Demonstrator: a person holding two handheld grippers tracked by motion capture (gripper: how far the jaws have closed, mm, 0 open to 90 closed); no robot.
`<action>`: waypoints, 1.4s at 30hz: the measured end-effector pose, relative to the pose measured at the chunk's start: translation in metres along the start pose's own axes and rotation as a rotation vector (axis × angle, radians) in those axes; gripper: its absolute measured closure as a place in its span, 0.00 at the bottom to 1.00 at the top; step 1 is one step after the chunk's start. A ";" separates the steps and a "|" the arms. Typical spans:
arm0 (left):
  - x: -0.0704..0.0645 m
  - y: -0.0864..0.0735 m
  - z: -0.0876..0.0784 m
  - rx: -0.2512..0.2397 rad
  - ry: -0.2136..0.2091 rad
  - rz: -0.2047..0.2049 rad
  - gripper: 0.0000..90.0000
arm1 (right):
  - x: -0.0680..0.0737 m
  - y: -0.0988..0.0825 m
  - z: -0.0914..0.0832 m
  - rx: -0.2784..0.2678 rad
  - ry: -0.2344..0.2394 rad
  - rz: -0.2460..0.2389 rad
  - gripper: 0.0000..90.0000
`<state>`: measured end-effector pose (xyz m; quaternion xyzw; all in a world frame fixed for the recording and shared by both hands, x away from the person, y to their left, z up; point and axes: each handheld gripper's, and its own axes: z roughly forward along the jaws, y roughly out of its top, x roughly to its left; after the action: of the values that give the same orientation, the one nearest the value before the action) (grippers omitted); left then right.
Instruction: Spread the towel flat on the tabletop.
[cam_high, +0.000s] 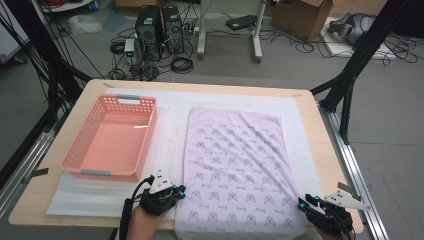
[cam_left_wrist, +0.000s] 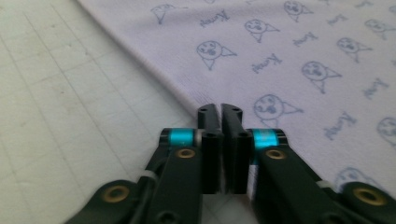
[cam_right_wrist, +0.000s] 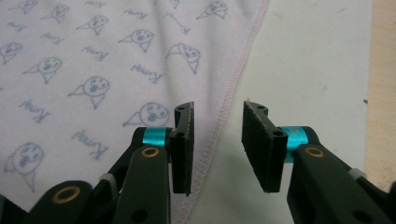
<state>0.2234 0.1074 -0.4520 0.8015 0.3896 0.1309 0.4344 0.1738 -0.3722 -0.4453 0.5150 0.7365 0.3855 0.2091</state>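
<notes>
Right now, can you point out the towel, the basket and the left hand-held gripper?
towel (cam_high: 235, 165), high view, middle of the printed cloth.
basket (cam_high: 75, 145), high view, its left wall.
left hand-held gripper (cam_left_wrist: 221, 112), left gripper view, between the closed jaw tips.

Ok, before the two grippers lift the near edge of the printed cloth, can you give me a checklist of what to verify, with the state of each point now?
1. Left gripper shut at the cloth edge: ok.
2. Fabric really caught between the left jaws: cannot tell; the closed tips hide it.
3. Right gripper closed on the cloth: not ok; its jaws stand apart, astride the stitched hem.
4. Cloth spread flat on the white mat: ok, only slight wrinkles.
5. Pink basket empty: ok.
6. Basket apart from the cloth: ok, a strip of mat lies between them.
</notes>
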 end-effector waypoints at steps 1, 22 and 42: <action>0.000 -0.001 -0.002 0.003 0.013 0.009 0.97 | 0.000 0.000 0.000 -0.003 0.003 0.001 0.70; 0.020 -0.001 -0.013 -0.141 -0.070 -0.079 0.49 | -0.025 0.054 0.063 -0.008 -0.067 0.066 0.77; 0.043 0.025 0.021 -0.176 -0.108 -0.081 0.44 | -0.064 0.139 0.171 0.024 -0.122 0.022 0.88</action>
<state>0.2757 0.1185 -0.4493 0.7498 0.3845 0.1034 0.5284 0.4016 -0.3472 -0.4476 0.5481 0.7214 0.3467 0.2431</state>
